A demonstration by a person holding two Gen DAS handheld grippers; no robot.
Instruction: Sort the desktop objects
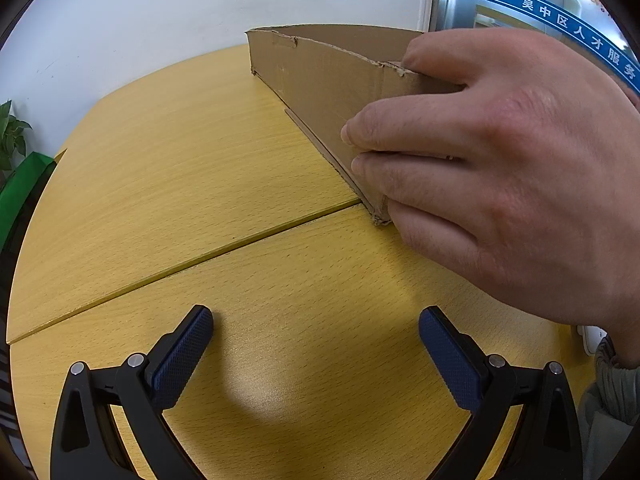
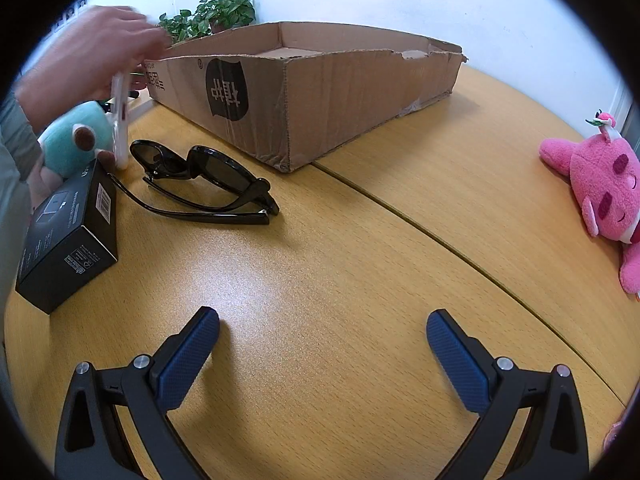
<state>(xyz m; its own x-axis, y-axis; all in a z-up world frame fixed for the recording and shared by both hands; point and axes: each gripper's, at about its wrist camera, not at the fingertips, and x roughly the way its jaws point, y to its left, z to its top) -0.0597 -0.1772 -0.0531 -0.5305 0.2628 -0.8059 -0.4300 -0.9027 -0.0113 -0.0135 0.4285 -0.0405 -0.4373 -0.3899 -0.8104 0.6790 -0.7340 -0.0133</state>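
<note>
In the left wrist view, a bare hand (image 1: 500, 168) grips the near corner of the cardboard box (image 1: 320, 80), its fingers curled over the torn rim and down the outer wall. The risk here is plain: the rim is ragged and the wall thin, so a hard tug could tear it or skew the box across the seam in the wooden table (image 1: 200, 200). The left gripper (image 1: 316, 344) sits low over bare table, its 2 blue-padded fingers spread wide with nothing between them — well short of the box.

In the right wrist view, the right gripper (image 2: 322, 344) is equally wide apart and empty, hovering over bare table. The things to sort lie ahead: black sunglasses (image 2: 200, 180) with arms unfolded just before the box (image 2: 320, 92), a small black carton (image 2: 68, 232) to their left, a teal plush (image 2: 76, 136) behind it, and a pink plush (image 2: 596, 188) well apart at the right. A blurred hand (image 2: 92, 56) holds a thin white object (image 2: 120, 124) upright near the teal plush — it could topple or knock the sunglasses. Pinching the glasses by a lens might make them slip.
</note>
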